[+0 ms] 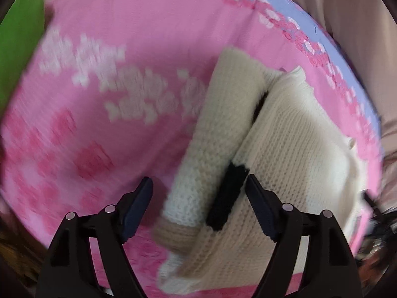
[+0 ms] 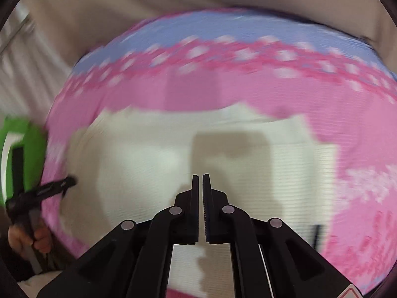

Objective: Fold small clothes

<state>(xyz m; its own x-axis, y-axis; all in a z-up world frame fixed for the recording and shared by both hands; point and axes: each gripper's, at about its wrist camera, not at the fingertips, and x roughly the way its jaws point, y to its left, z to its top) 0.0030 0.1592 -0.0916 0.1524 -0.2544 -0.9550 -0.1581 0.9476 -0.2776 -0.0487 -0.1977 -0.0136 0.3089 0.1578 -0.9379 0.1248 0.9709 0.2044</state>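
Note:
A cream knitted sweater (image 1: 285, 149) with a black stripe (image 1: 227, 198) lies on a pink blanket (image 1: 111, 37). One sleeve (image 1: 211, 136) is folded along the body, its tan cuff near the bottom. My left gripper (image 1: 199, 181) hovers open just above; sleeve and stripe show between its fingers, and the pads do not press them. In the blurred right wrist view my right gripper (image 2: 201, 175) is shut over the pale sweater (image 2: 148, 161), with nothing seen between its pads. At the left edge, a hand (image 2: 37, 241) holds the green left gripper by its handle.
The blanket carries white and dark pink patterns and a lavender border (image 2: 211, 29). Beige fabric (image 2: 124, 5) lies beyond the border. A green shape (image 1: 19, 49) sits at the left edge of the left wrist view.

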